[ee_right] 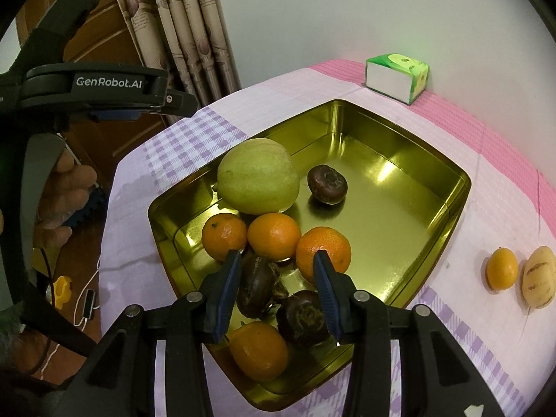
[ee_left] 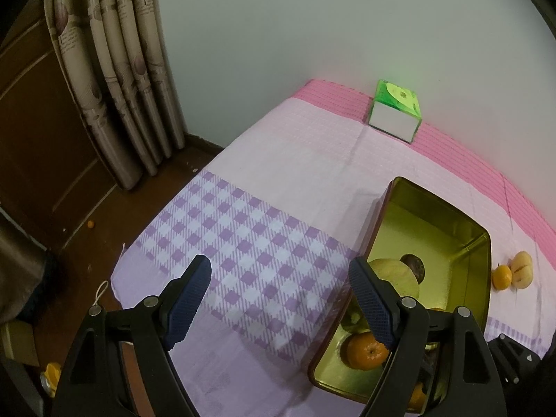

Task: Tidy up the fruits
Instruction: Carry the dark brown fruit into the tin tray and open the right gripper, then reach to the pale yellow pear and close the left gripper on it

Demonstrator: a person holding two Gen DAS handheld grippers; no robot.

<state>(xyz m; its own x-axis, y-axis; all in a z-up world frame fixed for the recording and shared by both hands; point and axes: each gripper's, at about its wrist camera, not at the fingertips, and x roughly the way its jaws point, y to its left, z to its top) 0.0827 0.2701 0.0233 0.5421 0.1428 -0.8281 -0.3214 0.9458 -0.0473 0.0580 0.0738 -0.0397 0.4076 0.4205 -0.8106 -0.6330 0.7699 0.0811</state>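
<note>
Both tongs spread apart, nothing clamped; fruit sits in the gold tin (ee_right: 434, 170) under the right gripper (ee_right: 278, 260).

Right gripper hangs over the tin's near end: dark brown fruit (ee_right: 259, 283) between its fingers, tangerine (ee_right: 323, 248) behind the right fingertip. Left gripper (ee_left: 279, 269) is over checked tablecloth (ee_left: 243, 229), tin just to its right. Small orange fruit (ee_right: 501, 268) and pale yellow fruit (ee_right: 538, 276) lie well right of the tin. Left view: finger hides part of the tin's contents.
</note>
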